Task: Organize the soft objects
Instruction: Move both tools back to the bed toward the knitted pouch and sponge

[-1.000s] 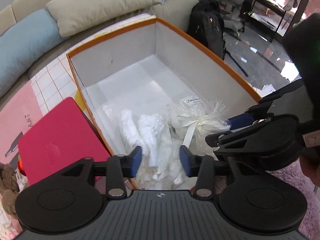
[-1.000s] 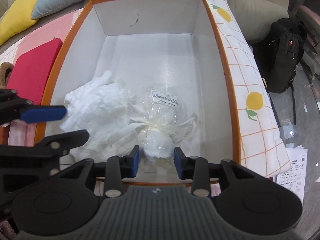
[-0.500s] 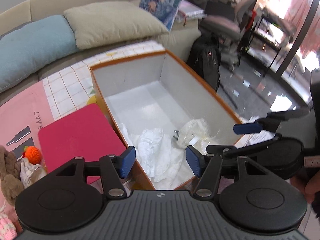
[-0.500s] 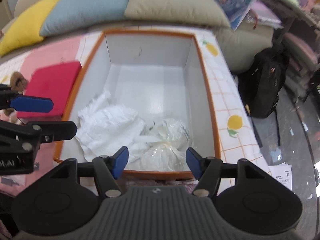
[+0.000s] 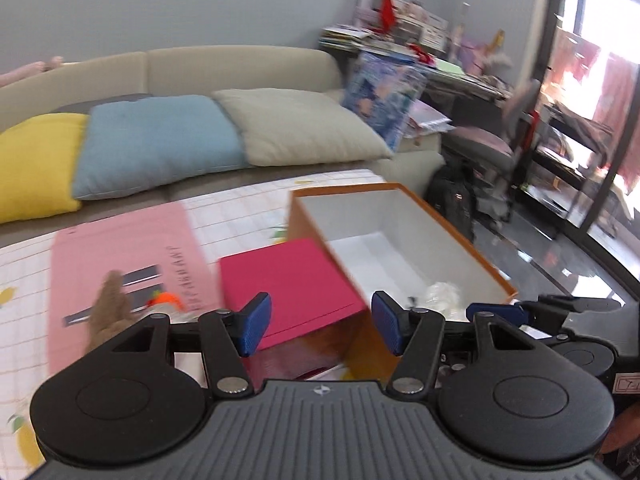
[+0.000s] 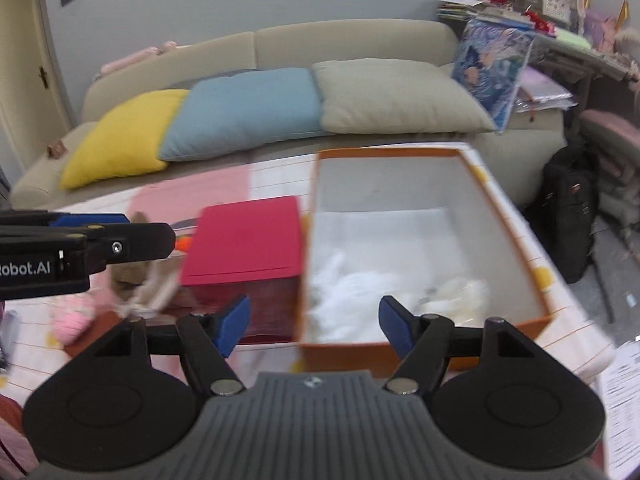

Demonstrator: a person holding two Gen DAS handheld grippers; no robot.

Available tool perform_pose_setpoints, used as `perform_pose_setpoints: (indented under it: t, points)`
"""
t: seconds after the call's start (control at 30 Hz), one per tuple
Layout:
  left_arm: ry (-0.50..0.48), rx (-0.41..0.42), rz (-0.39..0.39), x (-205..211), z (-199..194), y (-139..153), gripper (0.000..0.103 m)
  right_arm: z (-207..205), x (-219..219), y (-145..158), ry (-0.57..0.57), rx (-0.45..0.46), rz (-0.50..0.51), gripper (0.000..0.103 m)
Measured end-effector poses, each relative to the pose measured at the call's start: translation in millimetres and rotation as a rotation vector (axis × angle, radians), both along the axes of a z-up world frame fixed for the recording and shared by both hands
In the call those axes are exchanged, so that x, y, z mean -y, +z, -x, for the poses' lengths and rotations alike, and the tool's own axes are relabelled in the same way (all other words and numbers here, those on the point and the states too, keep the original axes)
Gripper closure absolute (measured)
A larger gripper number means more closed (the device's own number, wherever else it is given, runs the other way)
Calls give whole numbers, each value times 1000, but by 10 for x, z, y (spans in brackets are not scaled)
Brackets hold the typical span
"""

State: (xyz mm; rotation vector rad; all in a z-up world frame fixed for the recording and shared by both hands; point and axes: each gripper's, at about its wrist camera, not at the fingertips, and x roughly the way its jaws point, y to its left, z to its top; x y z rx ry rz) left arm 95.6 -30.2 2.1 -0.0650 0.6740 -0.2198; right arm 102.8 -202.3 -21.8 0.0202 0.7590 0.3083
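Note:
An orange box [image 6: 512, 216] with a white inside stands on the checked mat; it also shows in the left wrist view [image 5: 472, 248]. In it lie a crumpled white cloth [image 6: 352, 292] and a clear-wrapped white bundle [image 6: 460, 292]. My right gripper [image 6: 314, 326] is open and empty, raised in front of the box's near wall. My left gripper [image 5: 322, 326] is open and empty, to the left of the box above a red box [image 5: 288, 280]. A brown plush [image 5: 110, 304], an orange knitted toy [image 5: 164, 300] and a pink soft toy [image 6: 76, 316] lie left of the red box.
A sofa with yellow [image 6: 120, 140], blue [image 6: 244, 112] and beige [image 6: 396, 96] cushions runs along the back. A black backpack [image 6: 568, 216] stands right of the mat. Papers [image 6: 624, 388] lie on the floor at the right. A pink sheet [image 5: 124, 248] lies on the mat.
Both grippers have pulled up and back from inside the orange box and opened wider. The white cloth and the wrapped bundle stay in the box.

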Motion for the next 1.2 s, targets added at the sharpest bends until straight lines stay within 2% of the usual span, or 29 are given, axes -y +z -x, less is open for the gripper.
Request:
perform_pose_setpoints:
  t: [0.1, 0.2, 0.37, 0.5, 0.8, 0.97, 1.2]
  points:
    - [53, -5, -19, -178, 127, -62, 35, 73, -198, -52, 27, -16, -36, 33]
    - [113, -40, -2, -389, 238, -163, 35, 154, -395, -120, 80, -22, -33, 33]
    - [187, -101, 8, -699, 388, -351, 35, 199, -718, -278, 160, -27, 33, 34]
    - [278, -153, 53, -974, 473, -500, 35, 173, -1003, -426, 209, -11, 135, 35]
    - [467, -200, 91, -1487, 512, -718, 34, 85, -1492, -605, 337, -5, 158, 39]
    - [607, -225, 98, -1779, 498, -835, 23, -13, -1672, -674, 358, -22, 157, 39]
    - [711, -277, 175, -2149, 329, -1069, 20, -99, -1831, -783, 373, -67, 154, 39]
